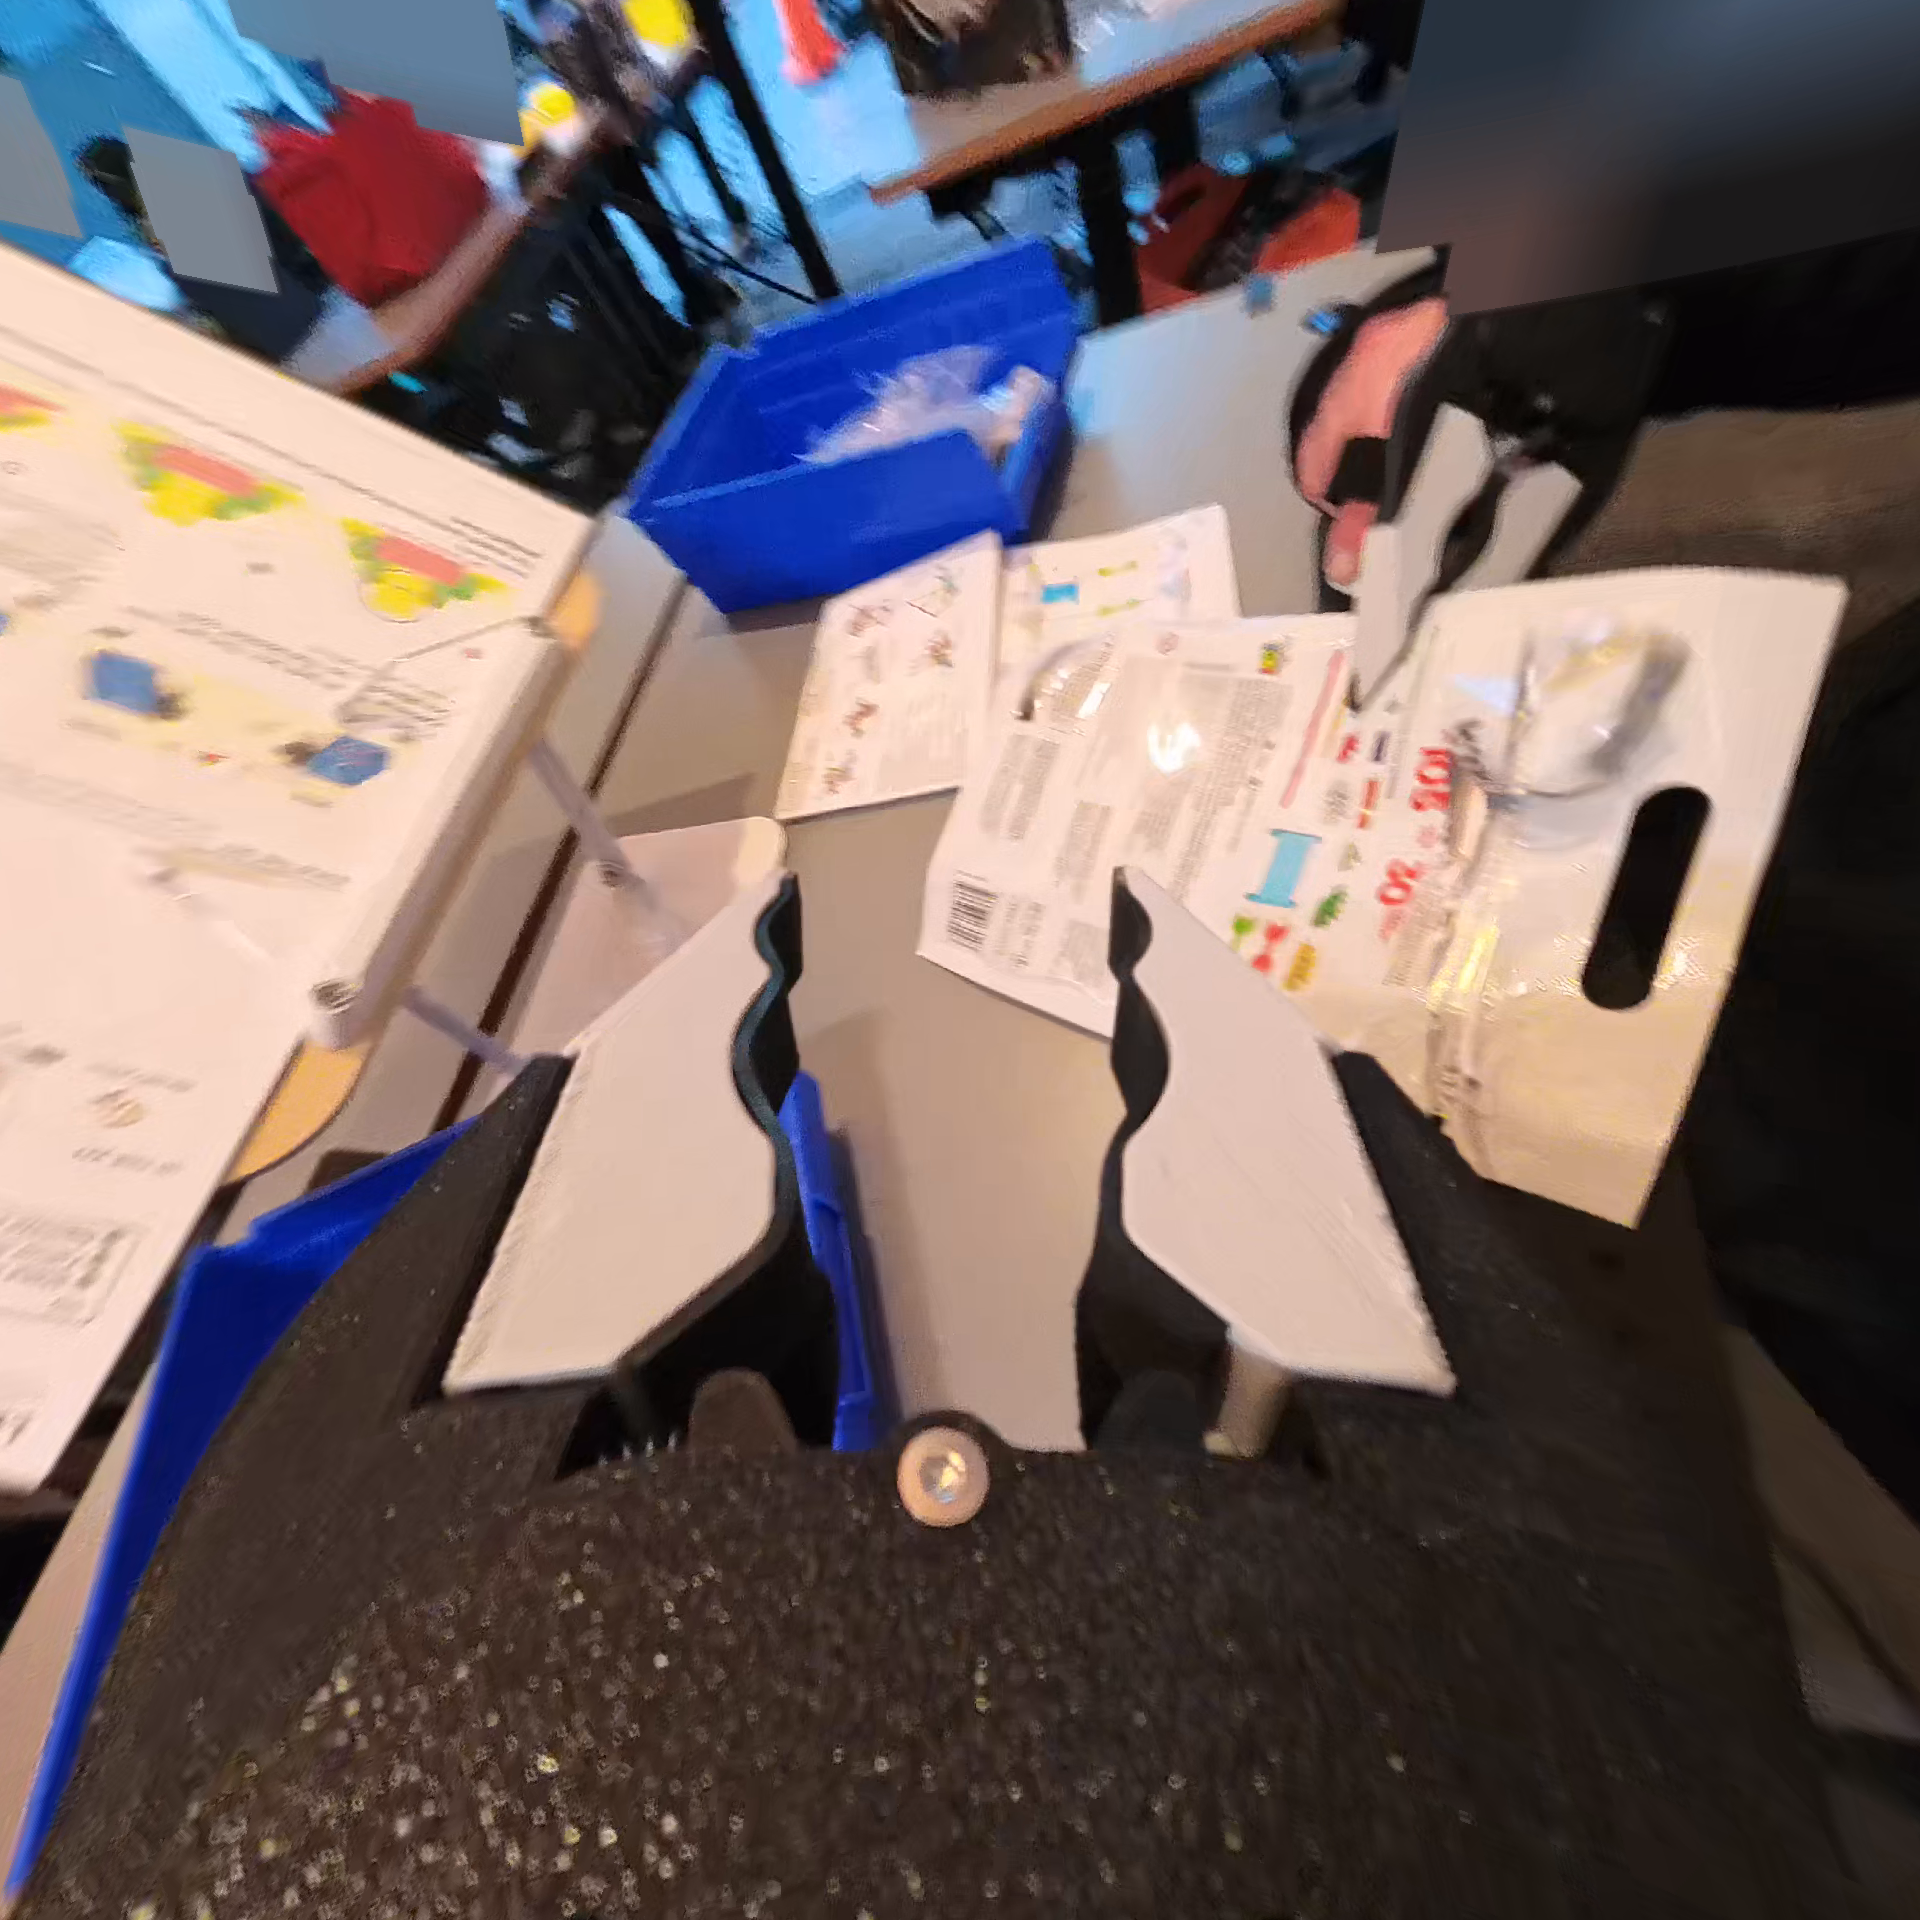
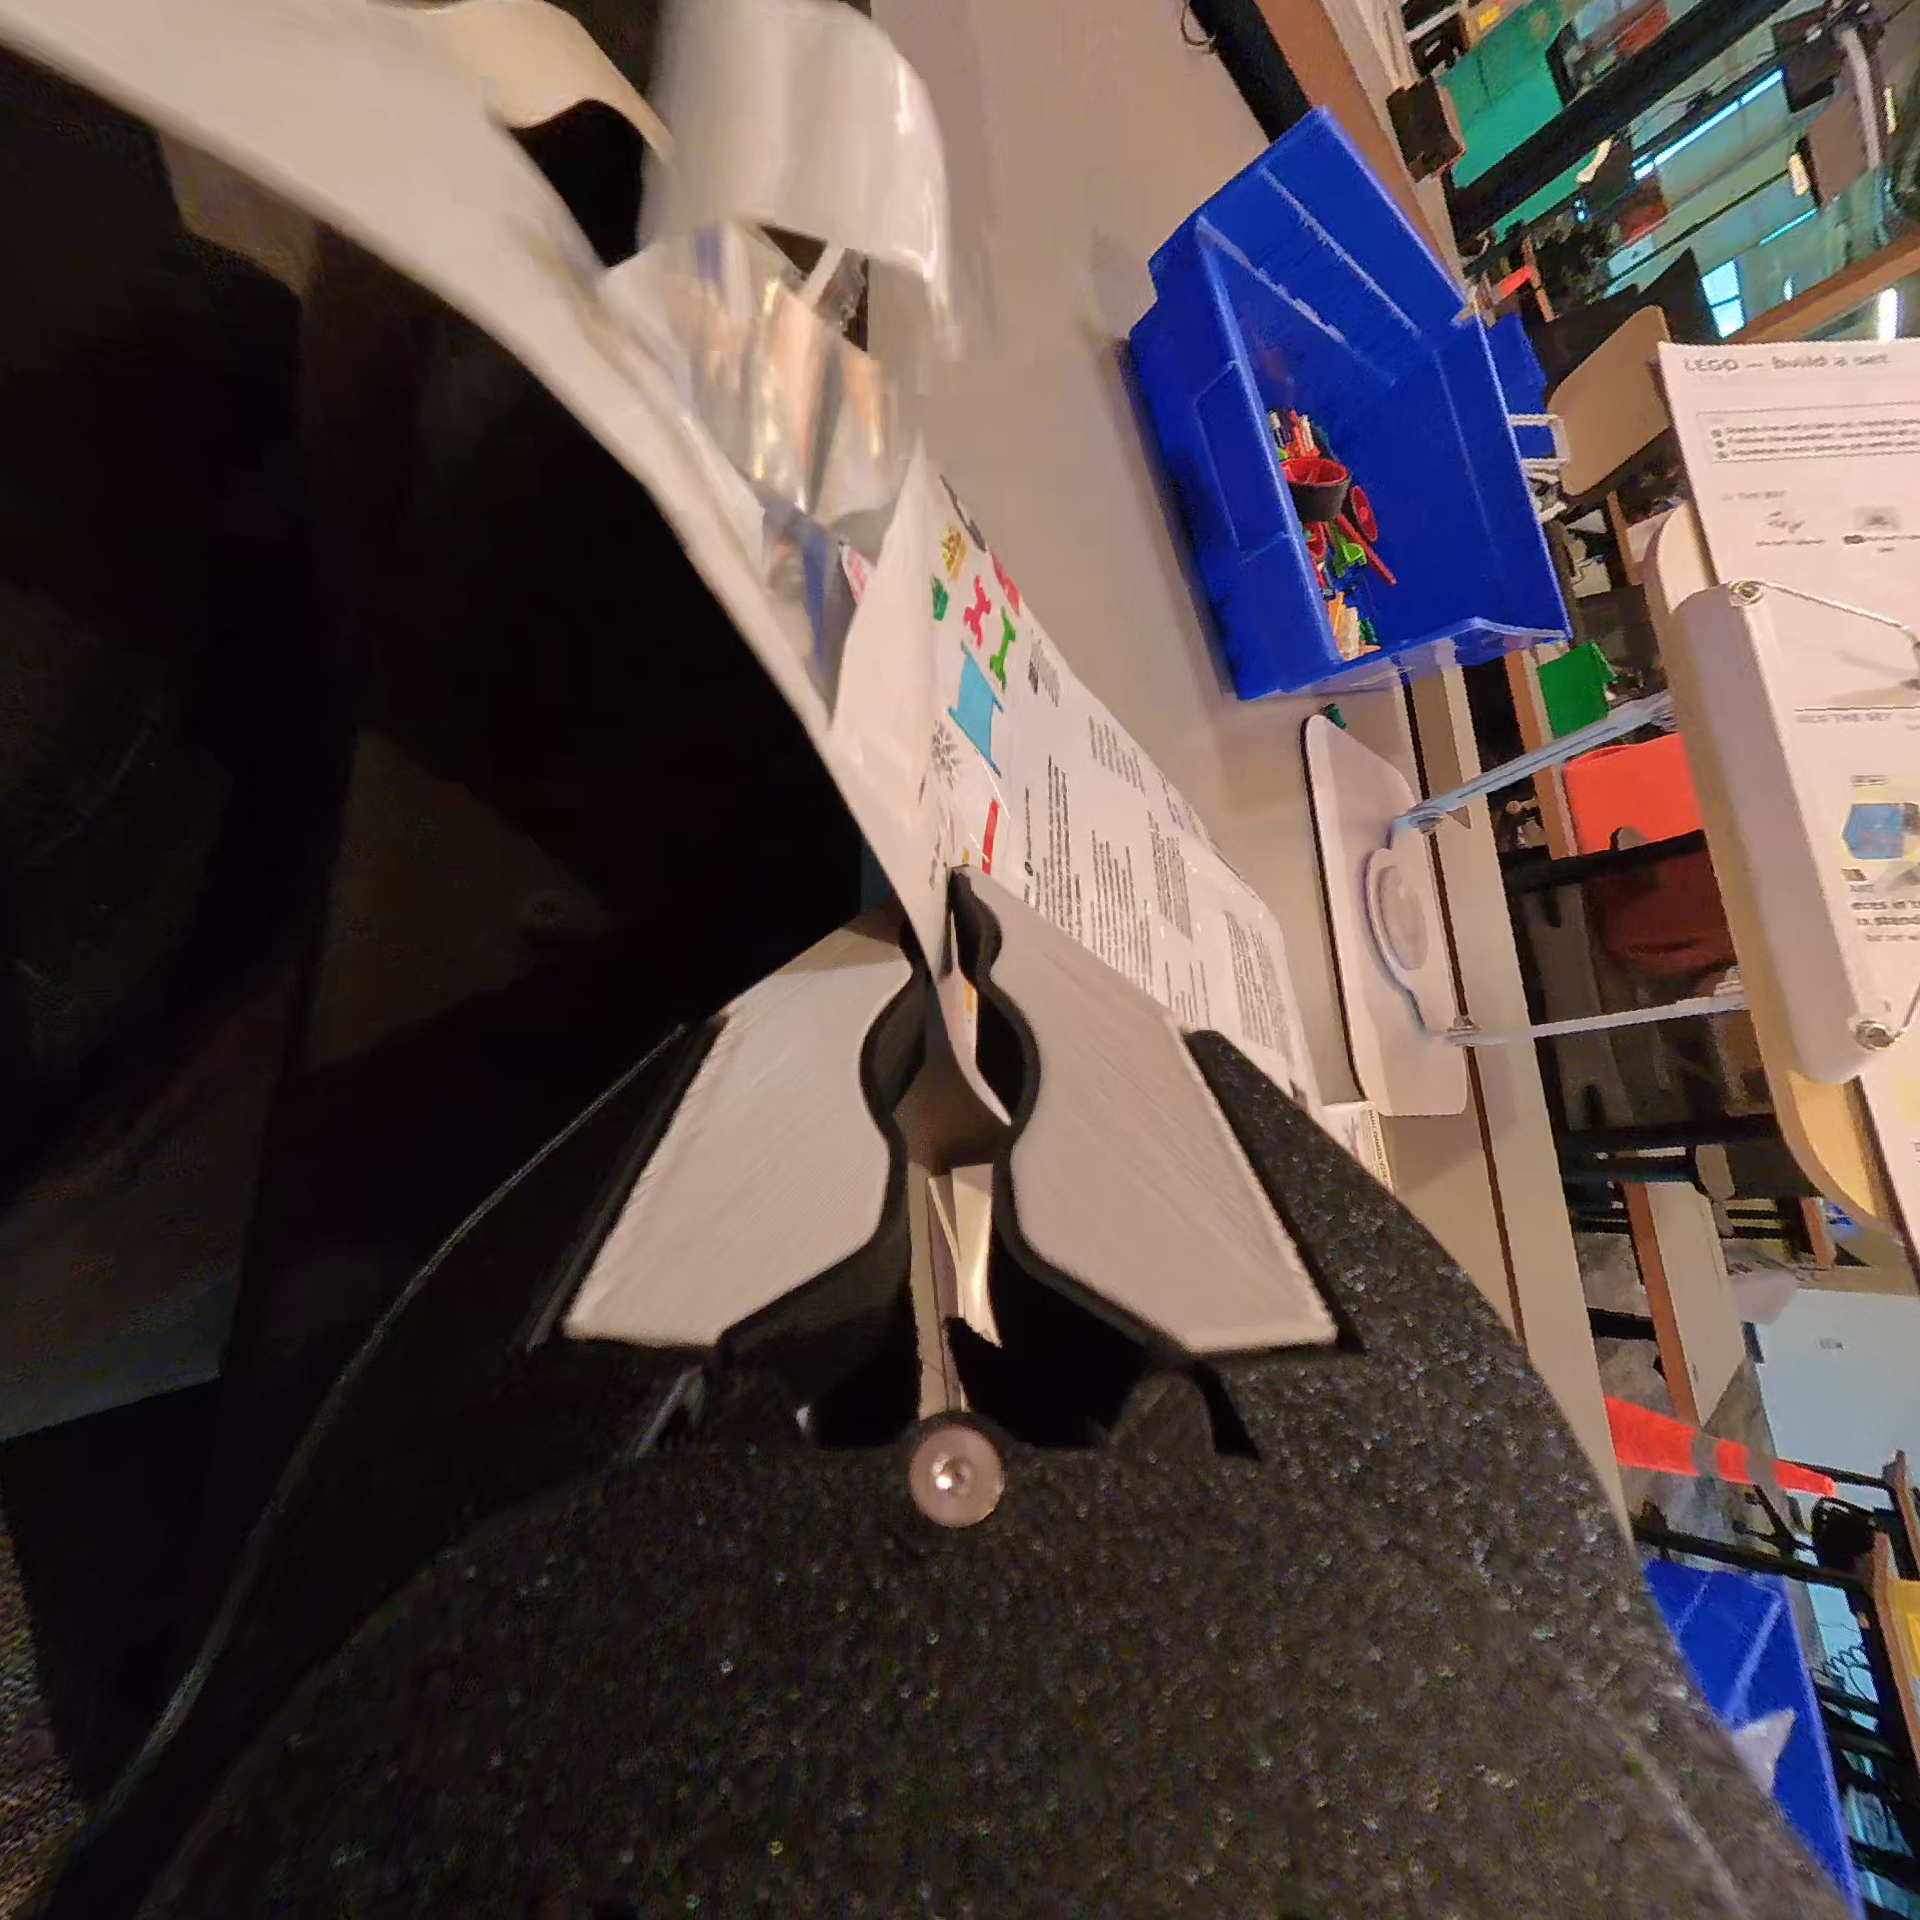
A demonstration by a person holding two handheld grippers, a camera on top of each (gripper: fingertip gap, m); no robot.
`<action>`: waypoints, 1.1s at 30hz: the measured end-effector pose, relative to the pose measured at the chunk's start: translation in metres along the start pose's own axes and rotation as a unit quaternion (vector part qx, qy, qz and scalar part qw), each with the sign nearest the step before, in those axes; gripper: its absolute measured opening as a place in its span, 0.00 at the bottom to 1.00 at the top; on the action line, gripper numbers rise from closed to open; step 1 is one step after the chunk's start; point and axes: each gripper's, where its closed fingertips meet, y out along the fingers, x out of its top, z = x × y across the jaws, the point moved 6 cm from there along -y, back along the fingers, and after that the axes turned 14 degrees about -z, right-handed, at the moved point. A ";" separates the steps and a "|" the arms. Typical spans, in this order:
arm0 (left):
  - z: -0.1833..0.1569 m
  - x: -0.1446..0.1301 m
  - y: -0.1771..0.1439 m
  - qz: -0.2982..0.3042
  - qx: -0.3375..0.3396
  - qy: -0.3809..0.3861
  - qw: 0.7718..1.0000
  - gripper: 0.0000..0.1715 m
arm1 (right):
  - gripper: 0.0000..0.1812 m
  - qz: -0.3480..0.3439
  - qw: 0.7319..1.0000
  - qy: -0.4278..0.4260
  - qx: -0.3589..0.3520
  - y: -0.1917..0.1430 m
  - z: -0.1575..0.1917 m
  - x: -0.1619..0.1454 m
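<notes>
A clear plastic bag (image 1: pixel 1538 831) with a white header, a slot handle and a printed sheet inside lies partly lifted at the right of the grey table (image 1: pixel 935 1143). My right gripper (image 1: pixel 1377 675) is shut on the bag's far edge. In the right wrist view the right gripper (image 2: pixel 943 914) pinches the bag (image 2: pixel 1049 769) between its fingertips, and the bag curves up to the left. My left gripper (image 1: pixel 958 883) is open and empty above the table, just left of the bag.
A blue bin (image 1: pixel 831 530) with clear bags stands behind. A printed leaflet (image 1: pixel 894 675) lies in front of it. An instruction board (image 1: pixel 229 675) on a stand is at the left. Another blue bin (image 1: pixel 218 1382) is below my left gripper. A blue bin (image 2: pixel 1382 343) holds coloured parts. One gripper's finger ends stand about 25 cm off the other's.
</notes>
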 end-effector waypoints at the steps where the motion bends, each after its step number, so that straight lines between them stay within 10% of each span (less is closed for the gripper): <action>1: -0.010 -0.004 0.013 0.019 -0.029 0.007 0.999 0.35 | 0.00 -0.004 1.000 0.004 0.003 0.001 0.000 0.000; 6: -0.091 -0.049 0.087 0.130 -0.214 0.015 0.968 0.43 | 0.00 -0.015 1.000 0.007 -0.010 0.002 -0.007 0.001; 13: -0.126 -0.063 0.138 0.129 -0.267 0.029 0.955 0.42 | 0.00 -0.017 0.999 0.016 -0.021 0.001 -0.010 -0.003; 19: -0.126 -0.075 0.157 0.123 -0.212 0.050 0.968 0.36 | 0.00 -0.025 0.998 0.035 -0.036 -0.001 -0.015 -0.008; 27: -0.112 -0.093 0.174 0.124 -0.125 0.069 0.982 0.00 | 0.00 0.011 0.998 0.049 -0.035 0.002 -0.016 -0.022; 33: -0.073 -0.081 0.171 0.153 -0.043 0.094 0.983 0.00 | 0.22 -0.031 0.993 0.005 -0.116 -0.036 -0.057 0.029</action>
